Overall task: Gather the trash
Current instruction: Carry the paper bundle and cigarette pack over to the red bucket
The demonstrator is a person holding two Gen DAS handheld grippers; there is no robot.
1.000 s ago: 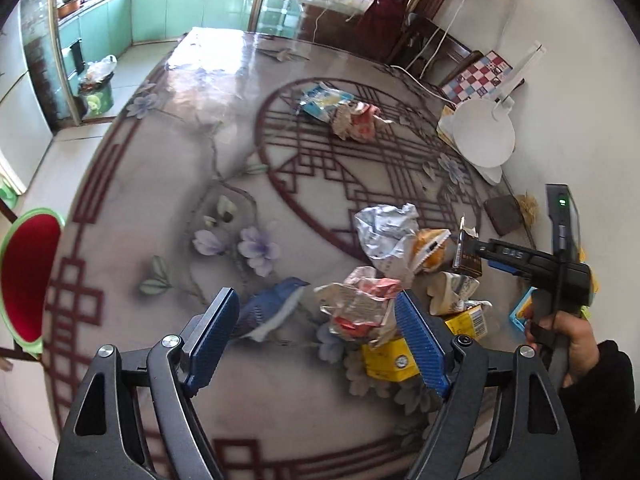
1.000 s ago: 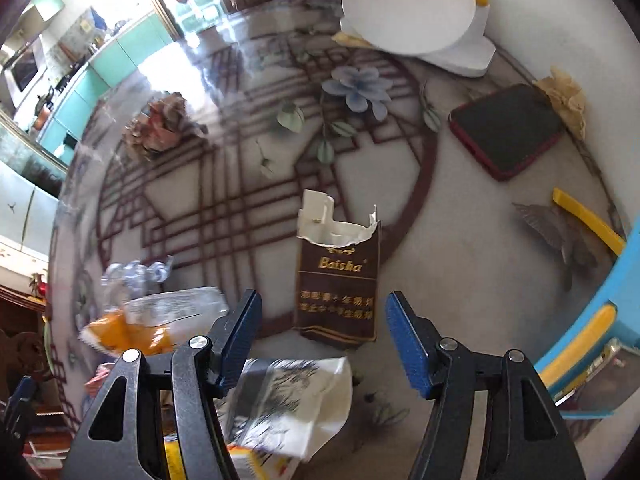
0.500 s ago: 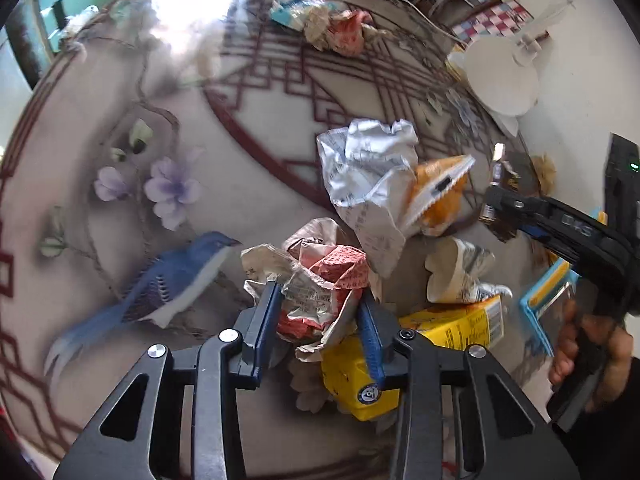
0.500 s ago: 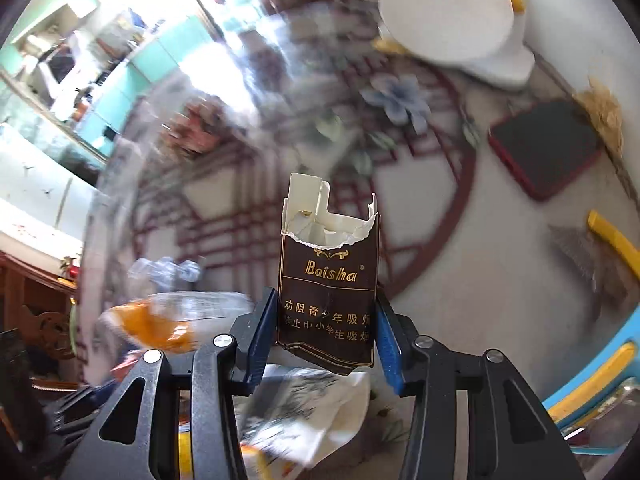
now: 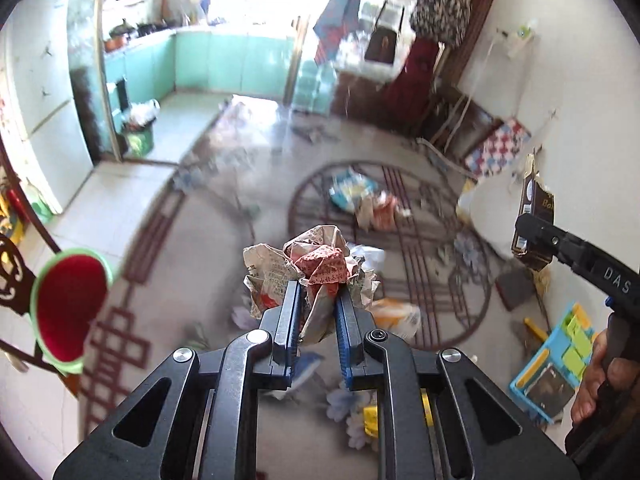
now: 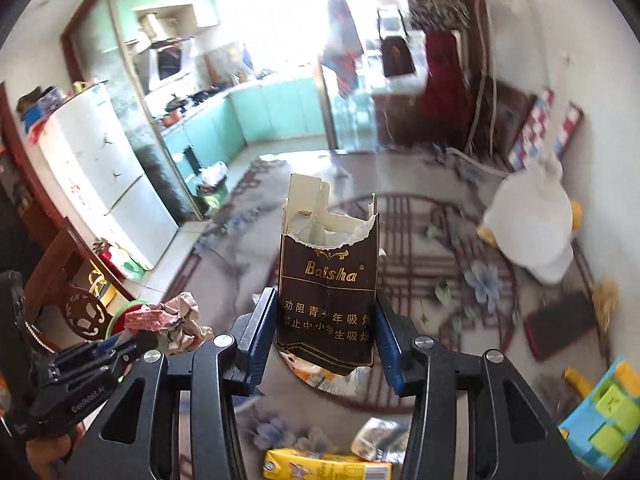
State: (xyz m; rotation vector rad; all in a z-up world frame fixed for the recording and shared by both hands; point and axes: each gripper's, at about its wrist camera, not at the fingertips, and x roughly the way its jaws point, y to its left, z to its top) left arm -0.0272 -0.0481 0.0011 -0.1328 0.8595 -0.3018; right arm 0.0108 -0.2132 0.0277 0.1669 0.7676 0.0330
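My left gripper (image 5: 318, 300) is shut on a crumpled wad of printed paper with a red patch (image 5: 316, 268) and holds it above the table. My right gripper (image 6: 326, 320) is shut on a torn brown Baisha cigarette pack (image 6: 328, 280), also lifted off the table. The pack shows at the right of the left wrist view (image 5: 534, 216), and the paper wad at the lower left of the right wrist view (image 6: 168, 320). More trash lies on the patterned table (image 5: 200, 280): an orange wrapper (image 5: 396, 316), a yellow carton (image 6: 324, 470) and a far pile of wrappers (image 5: 364, 200).
A red stool with a green rim (image 5: 68, 308) stands left of the table. A white round fan (image 6: 532, 232), a dark red phone (image 6: 560, 326) and a blue tray (image 5: 556, 364) sit at the table's right. A green bin (image 5: 138, 136) stands on the kitchen floor.
Both grippers closed on their items and rose off the table, the left with the paper wad and the right with the cigarette pack. The views now look across the room.
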